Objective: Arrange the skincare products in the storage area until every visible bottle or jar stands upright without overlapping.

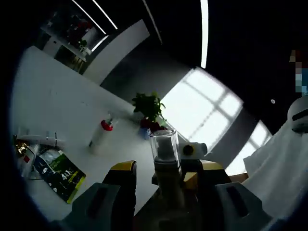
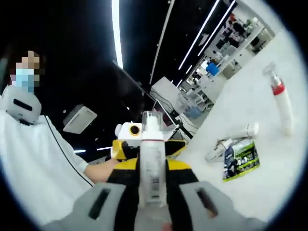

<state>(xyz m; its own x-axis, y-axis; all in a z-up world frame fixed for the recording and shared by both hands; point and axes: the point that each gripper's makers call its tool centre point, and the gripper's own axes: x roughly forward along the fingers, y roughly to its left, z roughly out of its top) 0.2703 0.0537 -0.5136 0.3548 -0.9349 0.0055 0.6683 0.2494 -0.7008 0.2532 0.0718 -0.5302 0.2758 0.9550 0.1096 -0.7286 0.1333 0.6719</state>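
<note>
Clear-capped bottle [image 1: 164, 149] between left jaws; white bottle [image 2: 152, 159] between right jaws

Both views ride low and close behind their jaws, rolled hard and tipped up toward the ceiling lights. The left gripper view looks across the desk [image 1: 67, 106] to the windows. Both share the green packet [image 1: 60, 172] [image 2: 242, 161] and red-collared tube [image 1: 102, 134] [image 2: 281, 103].

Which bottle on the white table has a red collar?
The tall white pump bottle, standing apart from the clutter near the green packet; the bottles in the tongs lack red.
</note>
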